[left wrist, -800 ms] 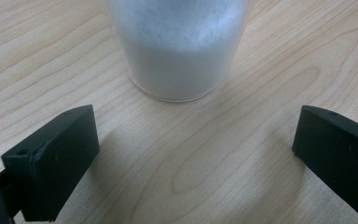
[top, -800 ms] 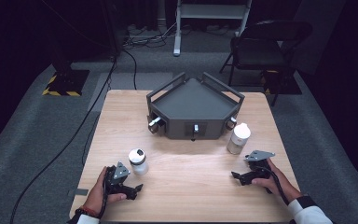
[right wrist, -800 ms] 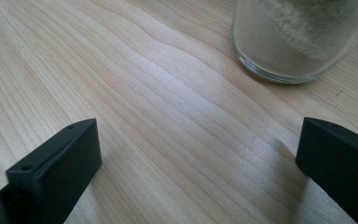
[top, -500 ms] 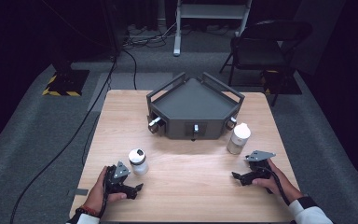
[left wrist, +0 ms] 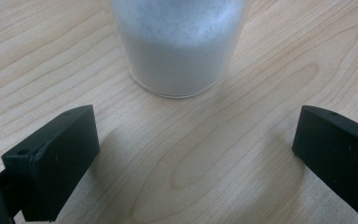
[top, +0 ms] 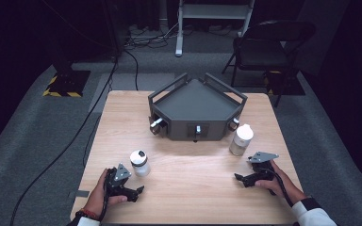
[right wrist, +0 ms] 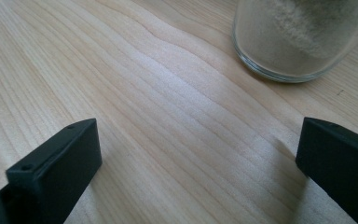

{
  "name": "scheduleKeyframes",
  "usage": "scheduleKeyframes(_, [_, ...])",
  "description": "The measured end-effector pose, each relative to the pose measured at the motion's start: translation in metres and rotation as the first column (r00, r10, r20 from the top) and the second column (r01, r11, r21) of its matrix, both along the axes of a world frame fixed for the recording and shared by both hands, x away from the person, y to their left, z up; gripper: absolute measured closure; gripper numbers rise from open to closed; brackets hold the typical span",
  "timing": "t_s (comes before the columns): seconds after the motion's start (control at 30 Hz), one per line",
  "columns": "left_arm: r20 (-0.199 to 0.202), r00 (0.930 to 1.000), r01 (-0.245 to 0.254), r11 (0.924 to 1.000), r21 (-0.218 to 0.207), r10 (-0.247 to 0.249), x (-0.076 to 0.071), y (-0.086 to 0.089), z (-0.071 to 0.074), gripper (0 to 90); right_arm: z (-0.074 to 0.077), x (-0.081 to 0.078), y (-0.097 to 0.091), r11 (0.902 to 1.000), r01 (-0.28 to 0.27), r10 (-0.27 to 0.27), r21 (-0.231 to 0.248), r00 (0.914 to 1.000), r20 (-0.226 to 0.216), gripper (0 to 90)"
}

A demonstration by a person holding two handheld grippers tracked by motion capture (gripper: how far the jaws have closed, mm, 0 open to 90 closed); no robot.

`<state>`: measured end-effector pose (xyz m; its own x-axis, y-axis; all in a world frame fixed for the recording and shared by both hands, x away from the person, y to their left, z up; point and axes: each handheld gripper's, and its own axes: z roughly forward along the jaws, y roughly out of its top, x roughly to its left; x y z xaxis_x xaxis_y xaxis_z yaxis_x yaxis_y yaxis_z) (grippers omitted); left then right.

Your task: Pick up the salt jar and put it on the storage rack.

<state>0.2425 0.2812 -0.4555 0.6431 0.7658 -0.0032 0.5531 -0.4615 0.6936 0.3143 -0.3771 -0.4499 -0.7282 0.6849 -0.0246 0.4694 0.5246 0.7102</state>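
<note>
Down on the pale wooden table (top: 193, 188), both hand-held tools rest near the person's edge. At the near left corner the left gripper (top: 131, 192) lies in the left hand (top: 101, 190), and the left gripper view shows its two black jaws spread wide with bare wood between them. Just ahead of those jaws stands a small clear glass jar of white powder (left wrist: 179, 44), upright on the table and not touching the gripper; from above the same jar shows a white cap with a dark opening. At the near right, the right gripper (top: 242, 179) is held in the right hand (top: 278, 181), and its jaws too stand wide apart with nothing between them. A second clear glass jar with a white lid (top: 241, 139), holding pale powder, stands upright ahead of it, off toward its right jaw. Behind both jars, at the table's middle, sits a dark grey angular metal fixture (top: 195, 106) with raised side rails and small knobs on its front faces.
</note>
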Motion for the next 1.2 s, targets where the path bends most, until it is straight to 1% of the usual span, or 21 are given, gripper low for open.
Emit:
scheduleKeyframes(0.4, [0.005,1.0000,-0.007,1.0000,0.002,0.007,-0.001,0.000,0.000,0.2,0.000,0.001,0.000,1.0000,-0.003,0.003,0.000,1.0000,0.000,0.0])
scheduleKeyframes(0.47, [0.013,0.9999,-0.010,0.9999,0.006,0.010,-0.002,-0.001,0.000,0.2,0.000,0.001,0.000,1.0000,-0.003,0.003,0.000,1.0000,0.000,0.0])
scheduleKeyframes(0.5, [0.028,0.9995,-0.013,0.9998,0.014,0.013,-0.004,-0.002,-0.001,0.2,0.000,0.001,0.000,1.0000,-0.003,0.003,0.000,1.0000,0.000,0.0])
scheduleKeyframes(0.67, [0.037,0.9990,-0.027,0.9995,0.015,0.027,-0.005,-0.002,-0.001,1.7,0.000,0.001,0.000,1.0000,-0.003,0.003,0.000,1.0000,0.000,0.0])
scheduleKeyframes(0.7, [0.041,0.9987,-0.032,0.9995,0.003,0.031,-0.006,-0.001,-0.002,1.6,0.000,0.001,0.000,1.0000,-0.003,0.003,0.000,1.0000,0.000,0.0])
scheduleKeyframes(0.73, [0.041,0.9987,-0.032,0.9995,0.003,0.031,-0.006,-0.001,-0.002,1.6,0.000,0.001,0.000,1.0000,-0.003,0.003,0.000,1.0000,0.000,0.0])
scheduleKeyframes(0.77, [0.045,0.9984,-0.033,0.9993,-0.018,0.034,-0.006,0.001,-0.002,1.5,0.000,0.001,0.000,1.0000,-0.003,0.003,0.000,1.0000,0.000,0.0])
scheduleKeyframes(0.83, [0.048,0.9983,-0.033,0.9992,-0.021,0.034,-0.007,0.001,-0.002,1.5,0.000,0.001,0.000,1.0000,-0.003,0.003,0.000,1.0000,0.000,0.0])
scheduleKeyframes(0.87, [0.052,0.9981,-0.030,0.9991,-0.030,0.032,-0.007,0.002,-0.002,1.5,0.000,0.001,0.000,1.0000,-0.003,0.003,0.000,1.0000,0.000,0.0])
scheduleKeyframes(0.9, [0.066,0.9972,-0.032,0.9983,-0.049,0.036,-0.009,0.004,-0.002,1.5,0.000,0.001,0.000,1.0000,-0.003,0.003,0.000,1.0000,0.000,0.0])
scheduleKeyframes(0.93, [0.066,0.9972,-0.032,0.9983,-0.049,0.036,-0.009,0.004,-0.002,1.5,0.000,0.001,0.000,1.0000,-0.002,0.002,0.000,1.0000,-0.001,0.0])
scheduleKeyframes(1.03, [0.087,0.9947,-0.046,0.9948,-0.091,0.054,-0.012,0.006,-0.002,1.4,0.000,0.001,0.000,1.0000,-0.002,0.002,0.000,1.0000,0.000,0.0])
scheduleKeyframes(1.1, [0.100,0.9932,-0.048,0.9929,-0.109,0.059,-0.013,0.006,0.000,1.3,0.000,0.001,0.001,1.0000,-0.001,0.001,0.000,1.0000,0.000,0.0])
scheduleKeyframes(1.2, [0.107,0.9922,-0.050,0.9904,-0.129,0.064,-0.012,0.007,0.002,1.2,0.000,0.001,0.001,1.0000,0.000,0.000,0.001,1.0000,0.000,0.0])
